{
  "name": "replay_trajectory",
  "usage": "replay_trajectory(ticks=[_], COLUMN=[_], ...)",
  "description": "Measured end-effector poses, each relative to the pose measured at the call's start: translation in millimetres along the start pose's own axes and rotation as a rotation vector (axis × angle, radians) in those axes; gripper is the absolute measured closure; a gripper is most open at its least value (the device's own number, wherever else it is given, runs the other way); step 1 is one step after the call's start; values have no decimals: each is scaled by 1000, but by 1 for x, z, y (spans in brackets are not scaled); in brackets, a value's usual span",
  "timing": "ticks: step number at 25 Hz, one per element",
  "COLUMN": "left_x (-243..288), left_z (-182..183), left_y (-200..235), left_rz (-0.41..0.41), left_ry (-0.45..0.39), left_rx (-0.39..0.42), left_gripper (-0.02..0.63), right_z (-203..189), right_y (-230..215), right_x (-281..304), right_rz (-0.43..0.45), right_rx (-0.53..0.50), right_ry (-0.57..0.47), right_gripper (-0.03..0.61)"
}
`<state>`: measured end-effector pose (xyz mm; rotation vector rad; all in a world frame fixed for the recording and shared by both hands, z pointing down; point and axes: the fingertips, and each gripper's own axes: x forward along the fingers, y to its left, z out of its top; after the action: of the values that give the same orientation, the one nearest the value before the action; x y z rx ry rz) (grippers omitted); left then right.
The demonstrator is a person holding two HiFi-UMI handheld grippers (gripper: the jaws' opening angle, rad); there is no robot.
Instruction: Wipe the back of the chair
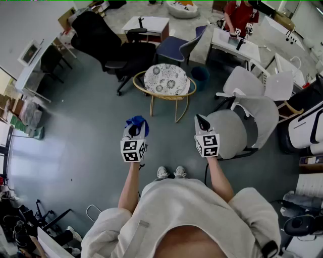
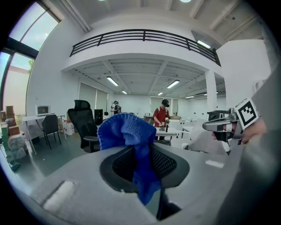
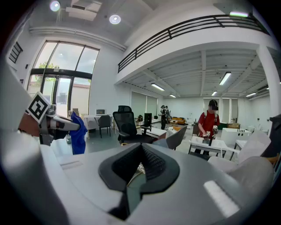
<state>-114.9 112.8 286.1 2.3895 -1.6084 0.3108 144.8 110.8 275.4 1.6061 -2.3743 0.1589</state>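
One nubby blue knit cloth [image 2: 126, 132] in L tongs [image 1: 135, 129]; R tongs [image 3: 140, 163] closed.

A person in red [image 1: 238, 14] stands at a white desk [image 1: 248, 50], blue bin [image 1: 200, 75] nearby.

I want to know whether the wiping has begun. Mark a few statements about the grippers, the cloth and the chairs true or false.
1. The left gripper holds a blue cloth. True.
2. The right gripper holds a spray bottle. False: its jaws are shut on nothing.
3. The cloth is pressed against the grey chair. False: it hangs in the air, apart from that chair, which stands to the right of the right gripper.
4. A person in a red top stands at a white desk. True.
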Motion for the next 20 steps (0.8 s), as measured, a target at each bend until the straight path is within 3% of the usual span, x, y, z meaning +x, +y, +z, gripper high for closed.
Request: replay_trajectory(ticks=[20], left_x=[1], left_z=[-10], left_y=[-24], left_rz=[47], left_ry=[14], left_rx=[-13], left_gripper=[537], right_z=[-21], right_y=[-4], right_x=[-9], right_rz=[108], right_rx=[5], right_ry=[18], right_gripper=[578])
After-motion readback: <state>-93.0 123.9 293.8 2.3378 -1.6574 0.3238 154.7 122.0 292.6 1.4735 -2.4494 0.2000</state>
